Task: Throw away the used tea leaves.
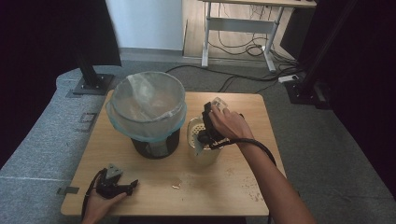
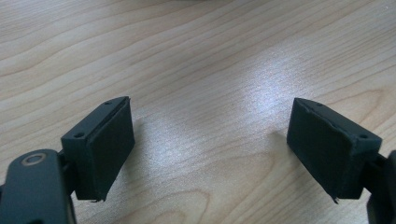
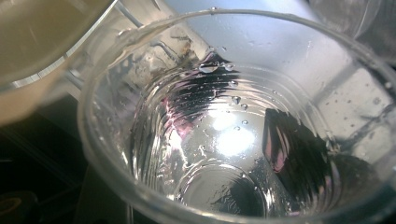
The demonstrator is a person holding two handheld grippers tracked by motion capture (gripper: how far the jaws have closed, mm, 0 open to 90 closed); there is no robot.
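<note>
Light wooden table point(image 1: 154, 182): rectangular top, bare along the near edge, with scattered crumbs toward the near right.

Black round bin lined with a translucent pale blue plastic bag point(image 1: 146, 106): stands at the table's left-centre, bag rim folded over its top; the largest item and the nearest neighbour to the work on its left side.

Cream cylindrical container with a perforated insert point(image 1: 201, 140): stands just right of the bin, directly under the right hand; its rim shows at the upper left of the right gripper view point(image 3: 42, 42), just beside the cup.

Right gripper point(image 1: 211, 122): black, held over the cream container, jaws closed on the cup.

Clear ribbed plastic cup point(image 1: 218, 103): held above the table at centre-right, over the container's far side. In the right gripper view point(image 3: 224, 135) the cup's mouth faces the camera, its long axis running along the jaws and away from them; droplets cling inside, and the dark pads show through the wall on either side, pressed to the outside.

Left gripper point(image 1: 122, 187): resting at the near left corner, well apart from the bin; its jaws stand wide apart over bare wood, nothing between the pads point(image 2: 105, 149).
</note>
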